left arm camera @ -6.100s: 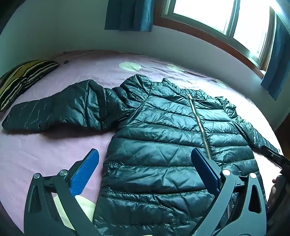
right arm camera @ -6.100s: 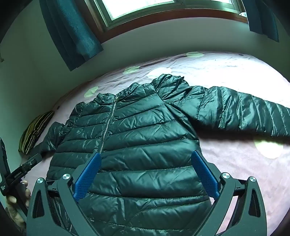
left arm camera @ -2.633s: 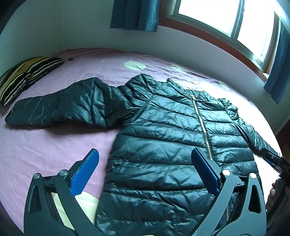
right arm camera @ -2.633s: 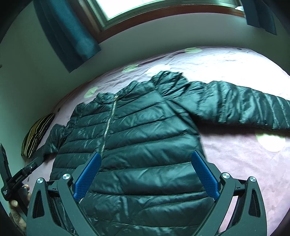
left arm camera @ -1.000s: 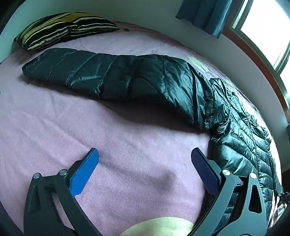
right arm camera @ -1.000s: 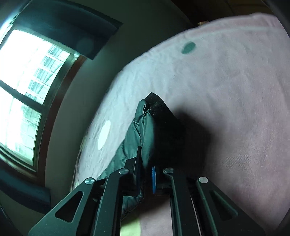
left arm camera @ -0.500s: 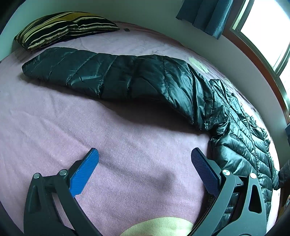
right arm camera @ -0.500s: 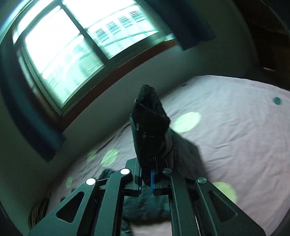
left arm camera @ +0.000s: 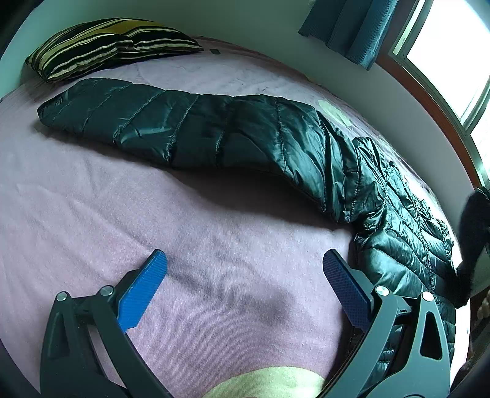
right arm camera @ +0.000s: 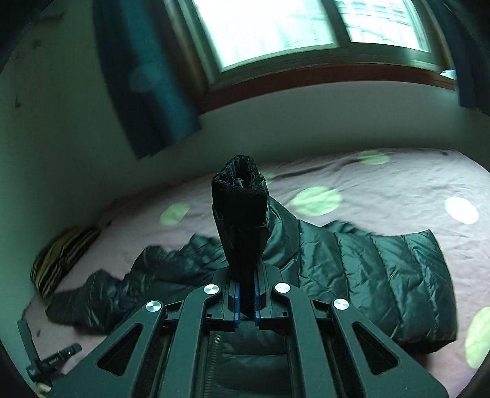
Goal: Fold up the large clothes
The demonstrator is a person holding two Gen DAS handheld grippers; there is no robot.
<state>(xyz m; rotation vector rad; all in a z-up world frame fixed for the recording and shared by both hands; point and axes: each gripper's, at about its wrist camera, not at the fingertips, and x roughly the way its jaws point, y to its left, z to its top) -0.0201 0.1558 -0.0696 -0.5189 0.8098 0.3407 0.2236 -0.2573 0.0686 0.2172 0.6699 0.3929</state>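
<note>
A dark green quilted puffer jacket lies on the pink bedsheet. Its one sleeve stretches flat toward the pillow. My left gripper hovers open over bare sheet below that sleeve, with nothing between its blue pads. My right gripper is shut on the black knit cuff of the other sleeve, which stands up from the pads with its opening showing. That sleeve is lifted above the jacket body. The raised cuff shows dark and blurred at the right edge of the left wrist view.
A striped black and yellow pillow lies at the head of the bed. Blue curtains hang beside the window behind the bed. The sheet has pale green dots. The left gripper's tool shows at the lower left of the right wrist view.
My right gripper has swung across and up with the cuff, rolling, so the sleeve now hangs over the jacket body. The left gripper has stayed put; the raised cuff has entered its view.
</note>
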